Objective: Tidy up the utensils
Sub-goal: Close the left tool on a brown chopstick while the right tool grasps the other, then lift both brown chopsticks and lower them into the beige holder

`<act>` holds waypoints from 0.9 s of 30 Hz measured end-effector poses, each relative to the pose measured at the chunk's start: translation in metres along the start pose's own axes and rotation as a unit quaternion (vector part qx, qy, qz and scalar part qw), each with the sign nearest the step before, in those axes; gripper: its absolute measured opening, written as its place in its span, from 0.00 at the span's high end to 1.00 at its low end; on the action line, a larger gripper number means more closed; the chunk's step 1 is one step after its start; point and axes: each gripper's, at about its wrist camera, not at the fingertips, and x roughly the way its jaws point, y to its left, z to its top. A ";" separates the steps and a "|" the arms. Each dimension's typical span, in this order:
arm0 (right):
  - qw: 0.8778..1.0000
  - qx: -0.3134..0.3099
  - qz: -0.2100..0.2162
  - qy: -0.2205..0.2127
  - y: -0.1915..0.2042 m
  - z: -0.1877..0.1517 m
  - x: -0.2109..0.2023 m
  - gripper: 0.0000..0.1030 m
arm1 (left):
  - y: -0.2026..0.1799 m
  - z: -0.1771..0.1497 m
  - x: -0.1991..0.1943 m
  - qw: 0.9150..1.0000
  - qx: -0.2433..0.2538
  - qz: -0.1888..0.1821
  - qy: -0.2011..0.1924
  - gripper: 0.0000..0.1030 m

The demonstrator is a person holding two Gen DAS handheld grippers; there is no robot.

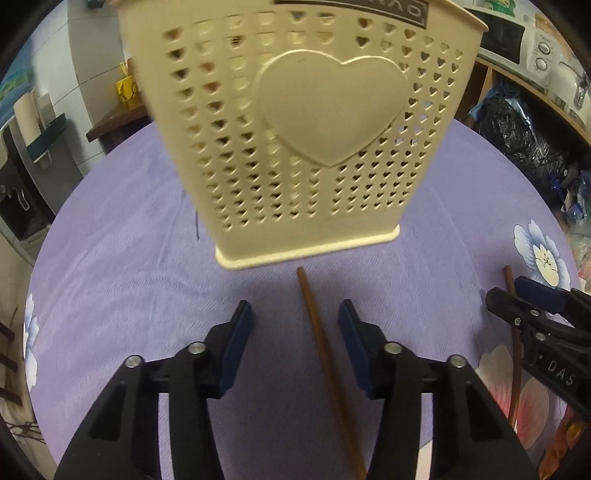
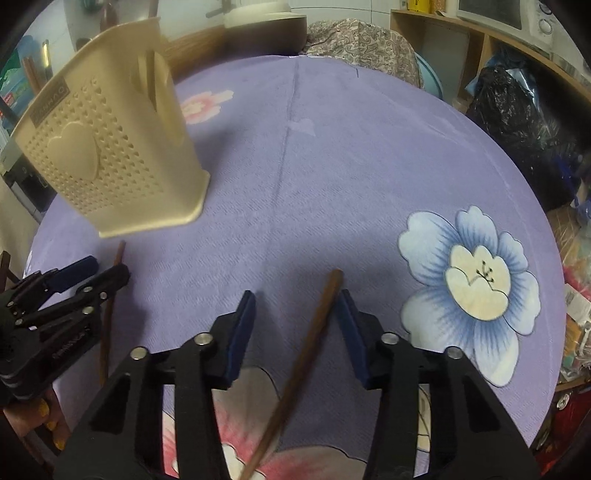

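Note:
A cream perforated utensil holder (image 1: 295, 147) (image 2: 110, 155) with a raised heart stands on the purple tablecloth. Just in front of it lies a brown chopstick (image 1: 317, 343), between the fingers of my left gripper (image 1: 295, 317). It is nearer the right-hand pad, and the jaws stand apart with neither pad pressing on it. A second brown chopstick (image 2: 314, 332) lies between the fingers of my right gripper (image 2: 295, 306), close against the right-hand pad and clear of the other. Each view shows the other gripper at its edge: the right gripper (image 1: 511, 291), the left gripper (image 2: 107, 267).
The round table's purple cloth (image 2: 332, 166) has a blue flower (image 2: 476, 288) and pink flowers printed on it. A black bag (image 2: 517, 122) and shelves with a microwave (image 1: 506, 33) stand beyond the right rim. A hand with yellow nails (image 2: 48, 417) holds the left gripper.

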 end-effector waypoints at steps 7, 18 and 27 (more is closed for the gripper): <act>1.000 -0.022 0.012 -0.005 0.018 0.006 0.006 0.83 | -0.005 0.006 0.004 1.000 0.006 -0.003 -0.009 0.86; 0.999 -0.007 0.037 -0.014 0.013 0.011 0.011 0.90 | 0.010 0.006 0.002 0.999 -0.014 -0.039 -0.013 0.93; 0.991 0.015 0.116 -0.058 0.001 0.010 -0.036 0.91 | 0.047 -0.010 -0.063 0.992 -0.048 -0.093 -0.070 0.94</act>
